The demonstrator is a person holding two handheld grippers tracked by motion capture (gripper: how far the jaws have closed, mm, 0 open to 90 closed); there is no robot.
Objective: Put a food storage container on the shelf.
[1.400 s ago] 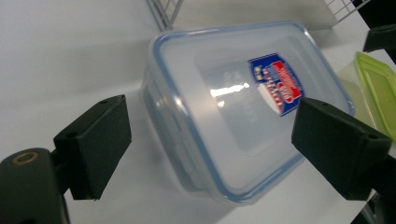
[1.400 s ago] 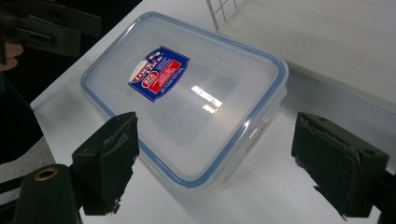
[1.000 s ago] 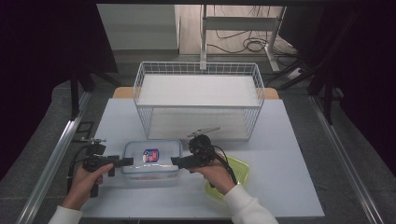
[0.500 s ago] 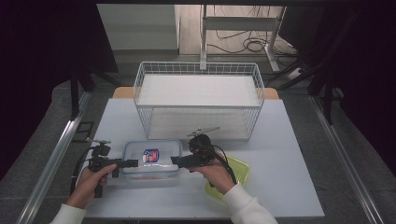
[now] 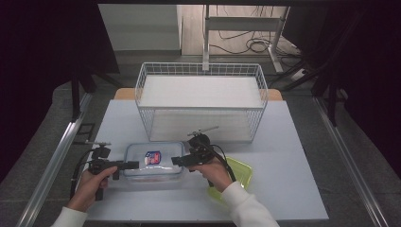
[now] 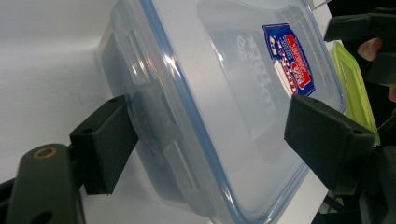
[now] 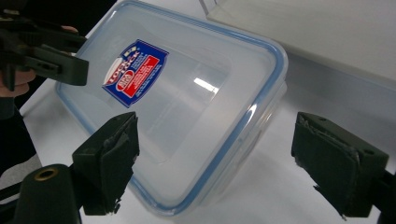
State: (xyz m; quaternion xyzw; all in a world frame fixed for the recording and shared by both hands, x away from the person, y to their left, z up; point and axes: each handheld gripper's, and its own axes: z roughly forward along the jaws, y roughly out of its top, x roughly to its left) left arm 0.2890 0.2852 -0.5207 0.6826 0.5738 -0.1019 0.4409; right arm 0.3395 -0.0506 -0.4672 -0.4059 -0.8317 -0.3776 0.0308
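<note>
A clear plastic food container (image 5: 153,161) with a blue-rimmed snap lid and a red-and-blue label (image 5: 152,157) lies flat on the white desk (image 5: 293,156), near its front edge and just in front of the white wire basket (image 5: 202,101). The left gripper (image 5: 131,165) comes at the container's left end; in the left gripper view its fingers (image 6: 109,140) stand wide astride that end, one finger touching the side latch while the other stands over the lid, and they have just been closing a little with the container between them. The right gripper (image 5: 177,161) reaches the opposite end, its fingers (image 7: 112,151) spread wide around the container's corner without pressing on it. A lime-green lid (image 5: 236,172) lies on the desk just right of the container, under the right hand (image 5: 213,170).
</note>
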